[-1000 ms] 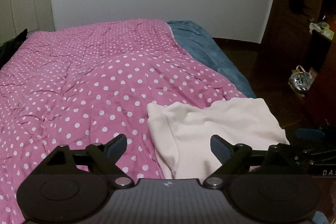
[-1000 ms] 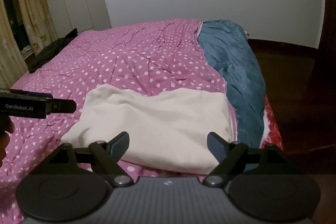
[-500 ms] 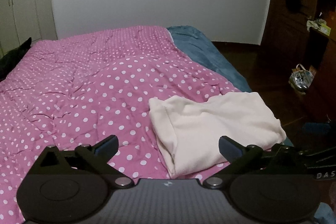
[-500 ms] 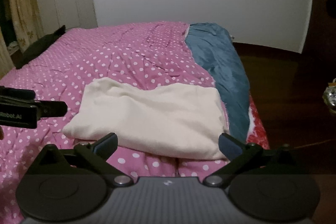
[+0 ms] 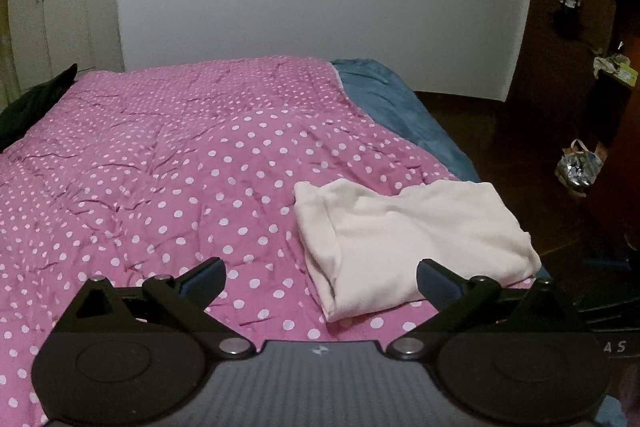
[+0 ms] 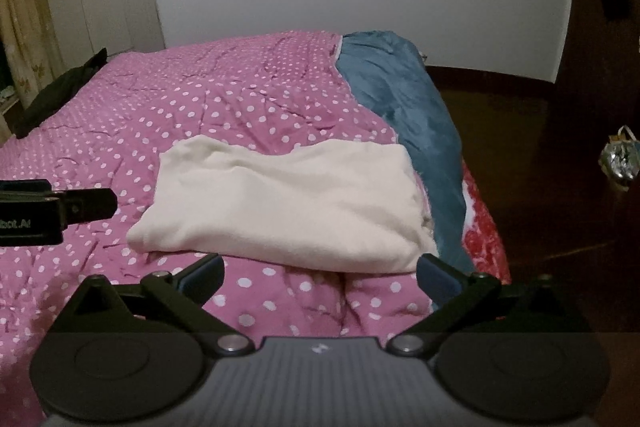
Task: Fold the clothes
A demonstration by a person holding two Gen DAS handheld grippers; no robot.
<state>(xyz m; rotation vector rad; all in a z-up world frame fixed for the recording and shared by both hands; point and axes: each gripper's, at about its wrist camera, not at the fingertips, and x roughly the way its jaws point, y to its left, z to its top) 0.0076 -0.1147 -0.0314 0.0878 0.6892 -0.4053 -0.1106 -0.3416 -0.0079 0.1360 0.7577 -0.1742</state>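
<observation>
A cream garment (image 5: 408,239) lies folded into a thick rectangle on the pink dotted quilt (image 5: 160,167), near the bed's right edge. My left gripper (image 5: 320,277) hovers just short of its near-left corner, open wide with nothing between its fingers. In the right wrist view the same garment (image 6: 288,203) lies straight ahead. My right gripper (image 6: 320,273) is open in front of its near edge, apart from the cloth. The left gripper (image 6: 60,211) shows there as a black bar at the left edge.
A blue blanket (image 6: 400,99) runs along the quilt's right side, with red fabric (image 6: 480,239) below it. A dark garment (image 6: 60,91) lies at the bed's far left. A bag (image 5: 578,167) sits on the dark floor by wooden furniture.
Both grippers have drawn back from the cream garment and their jaws have spread wider. The garment lies still and now shows whole in both views.
</observation>
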